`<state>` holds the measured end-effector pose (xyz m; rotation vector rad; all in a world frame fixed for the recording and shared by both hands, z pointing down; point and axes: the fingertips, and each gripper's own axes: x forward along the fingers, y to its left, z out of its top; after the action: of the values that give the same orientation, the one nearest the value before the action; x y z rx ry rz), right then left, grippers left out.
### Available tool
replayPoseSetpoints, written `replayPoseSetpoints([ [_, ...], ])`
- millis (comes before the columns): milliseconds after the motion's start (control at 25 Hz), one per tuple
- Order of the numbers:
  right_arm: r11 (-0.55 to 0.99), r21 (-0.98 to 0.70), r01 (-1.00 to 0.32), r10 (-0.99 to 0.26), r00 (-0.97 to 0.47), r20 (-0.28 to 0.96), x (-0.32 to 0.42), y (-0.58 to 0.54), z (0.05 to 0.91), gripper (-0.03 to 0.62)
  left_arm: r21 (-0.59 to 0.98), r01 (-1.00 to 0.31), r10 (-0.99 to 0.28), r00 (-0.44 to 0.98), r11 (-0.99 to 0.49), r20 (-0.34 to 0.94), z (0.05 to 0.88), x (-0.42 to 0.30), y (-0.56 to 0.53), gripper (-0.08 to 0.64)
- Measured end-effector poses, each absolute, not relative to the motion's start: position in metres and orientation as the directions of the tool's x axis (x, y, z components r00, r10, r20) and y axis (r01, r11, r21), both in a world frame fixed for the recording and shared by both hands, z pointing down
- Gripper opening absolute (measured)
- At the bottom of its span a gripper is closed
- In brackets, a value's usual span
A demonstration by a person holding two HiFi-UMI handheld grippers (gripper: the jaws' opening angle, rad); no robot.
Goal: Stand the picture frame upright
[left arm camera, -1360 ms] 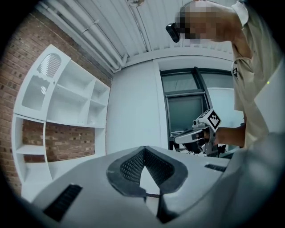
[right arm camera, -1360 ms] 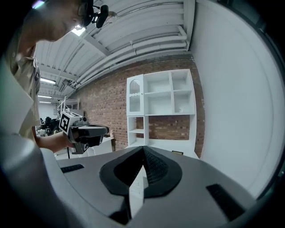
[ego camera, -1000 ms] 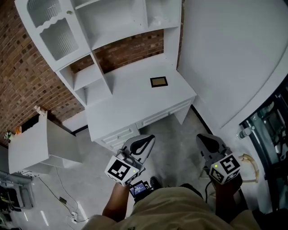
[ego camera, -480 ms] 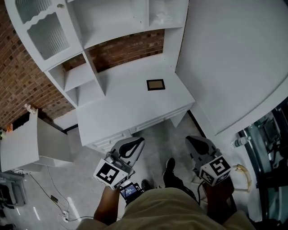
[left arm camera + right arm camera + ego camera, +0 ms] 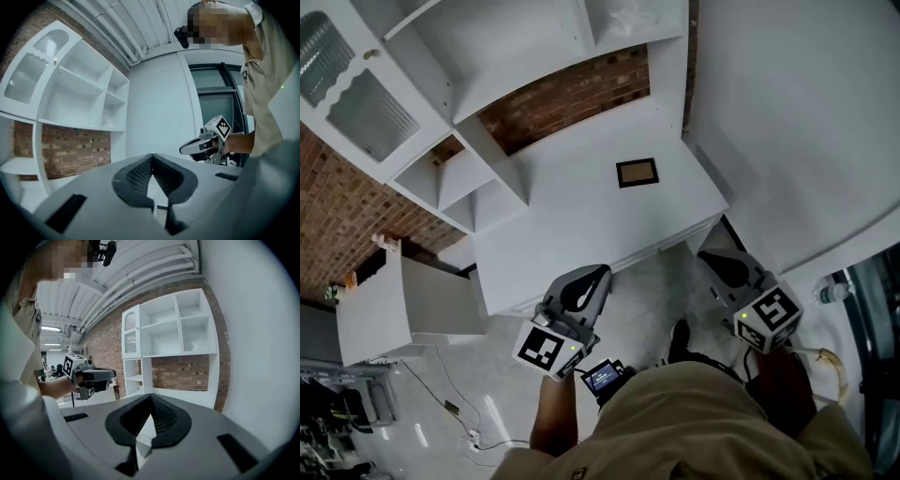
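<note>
Picture frame (image 5: pixel 637 172) lies flat on the white desk (image 5: pixel 572 234), face up, a small dark rectangle with a brownish middle, toward the desktop's 1 o'clock corner and near the back, where a strip of brick wall (image 5: pixel 567 98) shows under the white shelves (image 5: pixel 487 56). Nothing touches it. Both grippers are off the desk, over the grey floor (image 5: pixel 652 291) in front of it, and well apart from the frame. The left gripper (image 5: pixel 600 273) sits at about 7 o'clock from the frame, its tip pointing toward 1 o'clock and reaching just over the desk's front edge. The right gripper (image 5: pixel 703 255) sits at about 5 o'clock from the frame, beside the desk's right front corner, its tip pointing toward 10 o'clock. In the left gripper view the two dark ribbed pads meet in a closed point with nothing between them, and the other gripper shows at 3 o'clock. In the right gripper view the pads are likewise pressed together and empty, with the shelves at 12 o'clock. The person (image 5: pixel 694 427) holding the two grippers fills the head view's 6 o'clock edge.
</note>
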<state>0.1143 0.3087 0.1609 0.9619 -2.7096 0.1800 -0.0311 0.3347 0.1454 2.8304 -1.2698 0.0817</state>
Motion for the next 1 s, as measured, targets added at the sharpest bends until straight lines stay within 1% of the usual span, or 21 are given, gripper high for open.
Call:
replayPoseSetpoints([
  [80, 0.793, -0.02, -0.609, -0.579, -0.763, 0.287, 0.126, 0.281, 0.158, 0.003, 0.01, -0.759, -0.757, 0.651, -0.652, 0.05, 0.141, -0.015, 0.308, 0.006],
  [160, 0.808, -0.032, -0.588, -0.559, -0.782, 0.275, 0.132, 0.264, 0.16, 0.003, -0.002, -0.768, -0.766, 0.639, -0.64, 0.074, 0.141, -0.005, 0.29, 0.006],
  [440, 0.842, -0.038, -0.537, -0.511, -0.819, 0.26, 0.14, 0.212, 0.165, 0.003, -0.02, -0.803, -0.801, 0.592, -0.596, 0.089, 0.138, 0.008, 0.242, 0.006],
  [640, 0.83, -0.063, -0.554, -0.52, -0.81, 0.271, 0.135, 0.184, 0.179, 0.003, -0.021, -0.797, -0.794, 0.599, -0.604, 0.099, 0.143, 0.002, 0.211, 0.006],
  [1000, 0.774, -0.065, -0.629, -0.586, -0.752, 0.302, 0.107, 0.142, 0.19, 0.003, -0.001, -0.743, -0.739, 0.665, -0.669, 0.107, 0.16, -0.031, 0.151, 0.006],
])
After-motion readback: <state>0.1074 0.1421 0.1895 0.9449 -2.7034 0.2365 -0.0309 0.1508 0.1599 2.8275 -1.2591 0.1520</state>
